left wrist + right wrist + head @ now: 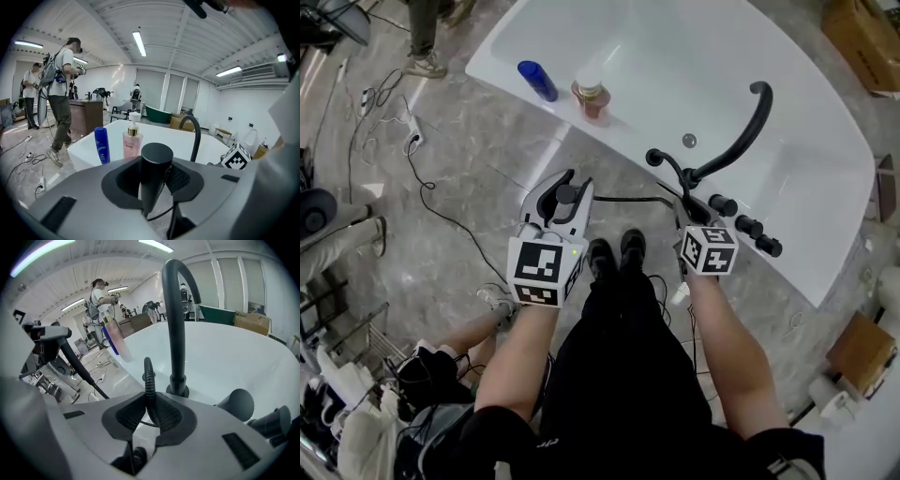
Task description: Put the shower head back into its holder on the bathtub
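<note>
Shower head [156, 159] is standing upright between the jaws of the left gripper [562, 194], which is clamping its black cylindrical body, just short of the bathtub [675, 56] rim. Beside it, the right gripper [150, 414] is pinching the ribbed hose [149, 380] directly before the arched faucet [741, 141]. Beyond the rim the white basin is lying open. A blue bottle [537, 81] and pump bottle [592, 94] are standing on the rim farther left, well apart from both grippers; black knobs [748, 225] are lining the rim at the right, and cables [422, 187] are trailing over the floor [487, 159].

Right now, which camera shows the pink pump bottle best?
The left gripper view: the pink pump bottle stands upright, sharp, beside the blue bottle. Head view sees it from above; right gripper view blurs it.
</note>
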A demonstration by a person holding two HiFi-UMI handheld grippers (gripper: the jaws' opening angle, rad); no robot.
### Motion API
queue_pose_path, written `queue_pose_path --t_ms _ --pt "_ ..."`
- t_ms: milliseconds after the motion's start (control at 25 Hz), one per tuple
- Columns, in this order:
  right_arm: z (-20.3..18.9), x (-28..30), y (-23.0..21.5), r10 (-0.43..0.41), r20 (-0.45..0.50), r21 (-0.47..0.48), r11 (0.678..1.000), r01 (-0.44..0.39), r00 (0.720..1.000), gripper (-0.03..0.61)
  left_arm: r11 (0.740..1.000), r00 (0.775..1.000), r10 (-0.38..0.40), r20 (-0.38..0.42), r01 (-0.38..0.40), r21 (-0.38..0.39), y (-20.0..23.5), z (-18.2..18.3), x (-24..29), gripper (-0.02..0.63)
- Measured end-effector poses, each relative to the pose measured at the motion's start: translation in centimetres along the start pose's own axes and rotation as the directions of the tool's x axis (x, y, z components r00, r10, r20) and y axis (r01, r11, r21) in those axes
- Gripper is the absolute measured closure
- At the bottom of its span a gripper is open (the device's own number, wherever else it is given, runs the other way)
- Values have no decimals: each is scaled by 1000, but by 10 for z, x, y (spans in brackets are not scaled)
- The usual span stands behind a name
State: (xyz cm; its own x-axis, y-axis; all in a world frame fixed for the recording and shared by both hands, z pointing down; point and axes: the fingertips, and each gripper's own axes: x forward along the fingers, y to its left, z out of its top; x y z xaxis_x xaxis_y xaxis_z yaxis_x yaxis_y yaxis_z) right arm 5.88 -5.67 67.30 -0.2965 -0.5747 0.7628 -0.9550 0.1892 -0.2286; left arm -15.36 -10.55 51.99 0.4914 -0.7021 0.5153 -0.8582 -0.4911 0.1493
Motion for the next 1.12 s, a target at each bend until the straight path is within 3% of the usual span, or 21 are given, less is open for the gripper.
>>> queue_pose_path --t_ms 320,640,840,1120 --pt "45 -41 3 -7 50 -47 999 10 999 514 999 1000 -22 -2 22 27 -18 37 -2 485" --pt "28 -15 26 92 -117 -71 992 -100 989 515 996 998 -54 15 53 78 -29 65 6 485" --pt "24 17 28 108 -179 -7 994 -111 978 515 992 997 -72 -16 73 101 -32 59 27 485" --pt "32 57 27 79 -223 -12 996 -83 972 514 992 995 -90 -49 94 86 -25 45 49 485"
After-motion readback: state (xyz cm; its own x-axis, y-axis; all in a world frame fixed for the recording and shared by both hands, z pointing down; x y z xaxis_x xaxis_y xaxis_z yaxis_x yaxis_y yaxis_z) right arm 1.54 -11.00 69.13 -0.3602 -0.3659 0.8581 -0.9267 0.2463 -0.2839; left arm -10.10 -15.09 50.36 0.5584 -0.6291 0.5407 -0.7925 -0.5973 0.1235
